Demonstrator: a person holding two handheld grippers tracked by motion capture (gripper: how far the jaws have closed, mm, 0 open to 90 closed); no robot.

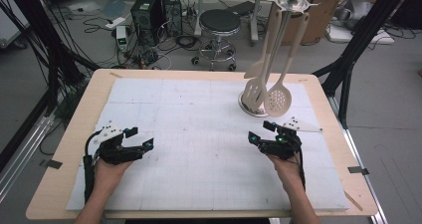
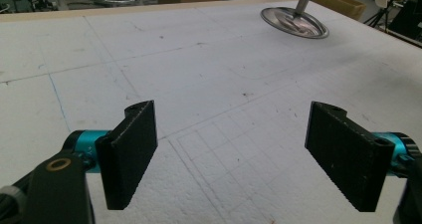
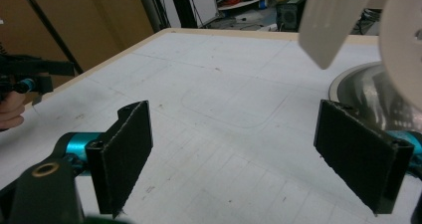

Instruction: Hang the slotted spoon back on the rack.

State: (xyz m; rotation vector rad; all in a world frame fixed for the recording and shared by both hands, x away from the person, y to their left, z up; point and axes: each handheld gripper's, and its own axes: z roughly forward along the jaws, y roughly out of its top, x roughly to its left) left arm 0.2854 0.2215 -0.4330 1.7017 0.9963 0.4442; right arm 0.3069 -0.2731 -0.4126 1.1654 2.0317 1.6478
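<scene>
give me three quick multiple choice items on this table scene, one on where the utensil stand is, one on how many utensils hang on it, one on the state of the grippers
1. Where does the utensil stand sit on the table?
A. far right part
B. near left corner
C. dead centre

2. How many pale utensils hang from it?
A. one
B. three
C. six

3. How do the jaws of the left gripper and the right gripper stand?
A. both open, holding nothing
B. both shut on a spoon
C. left shut, right open

Answers:
1 A, its round metal base stands on the far right of the white mat.
2 B, a slotted turner, a perforated spoon and one more handle-hung piece show in the high view.
3 A, each gripper view shows a wide gap between bare jaws.
</scene>
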